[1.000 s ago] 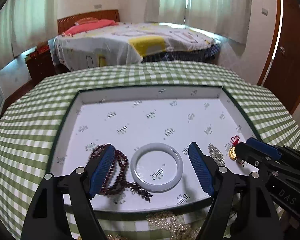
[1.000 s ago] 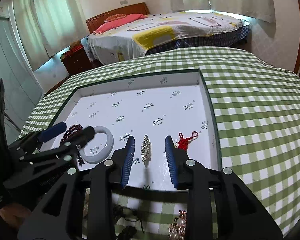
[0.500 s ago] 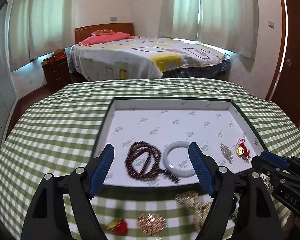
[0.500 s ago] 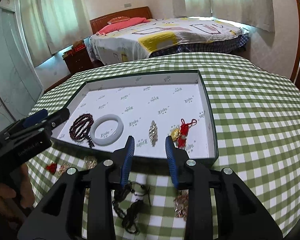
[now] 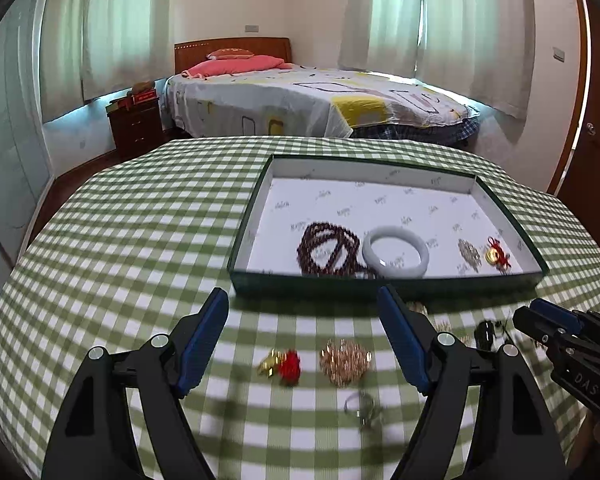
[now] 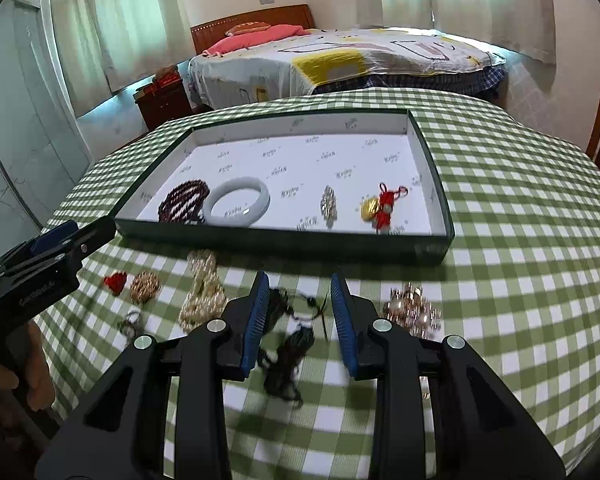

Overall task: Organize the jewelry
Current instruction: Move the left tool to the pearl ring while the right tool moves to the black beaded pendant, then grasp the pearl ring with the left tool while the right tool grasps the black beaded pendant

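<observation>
A green-walled tray (image 5: 380, 286) (image 6: 284, 242) holds a dark red bead strand (image 5: 327, 249) (image 6: 183, 201), a white bangle (image 5: 395, 252) (image 6: 236, 201), a sparkly brooch (image 6: 328, 202) and a gold charm with red knot (image 6: 382, 208). In front of the tray, on the cloth, lie a red-and-gold charm (image 5: 284, 365) (image 6: 116, 282), a gold bead cluster (image 5: 345, 361) (image 6: 145, 287), a pearl strand (image 6: 204, 292), a black cord necklace (image 6: 290, 344) and a rose-gold piece (image 6: 412, 310). My left gripper (image 5: 302, 344) is open above the charm and cluster. My right gripper (image 6: 300, 312) is open over the black cord.
The table wears a green checked cloth (image 5: 132, 240). A small silver ring piece (image 5: 360, 404) lies near the front. A bed (image 5: 312, 100) and a nightstand (image 5: 134, 122) stand beyond the table. The right gripper shows at the right edge of the left wrist view (image 5: 548, 322).
Both grippers have pulled back from the tray toward the table's near side. The loose jewelry in front of the tray has come into view beneath them. Both stay open.
</observation>
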